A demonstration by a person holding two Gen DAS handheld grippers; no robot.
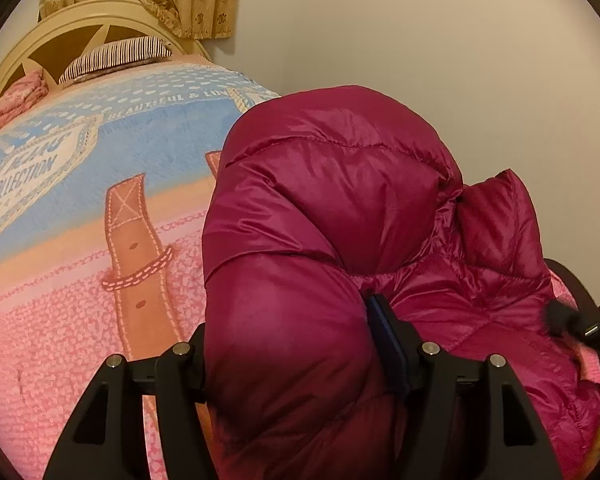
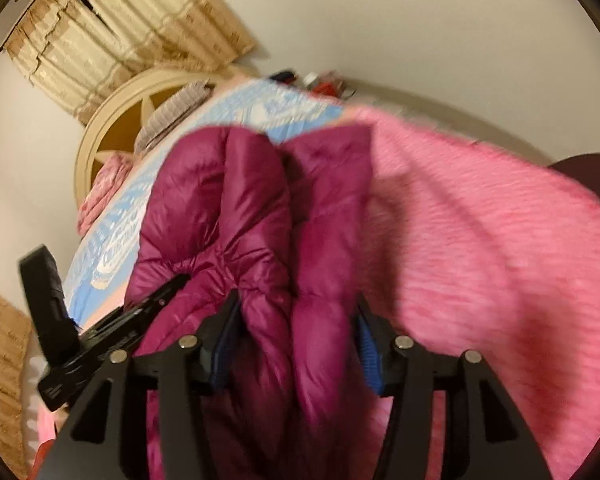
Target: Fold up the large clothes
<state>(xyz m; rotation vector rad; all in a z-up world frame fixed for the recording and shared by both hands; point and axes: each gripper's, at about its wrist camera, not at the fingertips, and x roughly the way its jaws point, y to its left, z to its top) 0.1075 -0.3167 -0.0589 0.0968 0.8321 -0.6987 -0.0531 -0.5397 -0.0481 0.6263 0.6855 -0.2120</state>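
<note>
While the left gripper (image 1: pixel 292 344) is bulging with a thick fold of the magenta down jacket (image 1: pixel 340 208) between its parted jaws, whether it is clamping I cannot tell. Likewise the right gripper (image 2: pixel 296 320) is straddling two puffy folds of jacket, its blue pads (image 2: pixel 367 344) just beside the fabric, grip unclear through blur. Beyond, the jacket is lying heaped on the pink-and-blue bedspread (image 1: pixel 80 280) near the bed's side edge, with a striped pillow (image 1: pixel 116 56) resting by the cream headboard (image 1: pixel 84 24).
</note>
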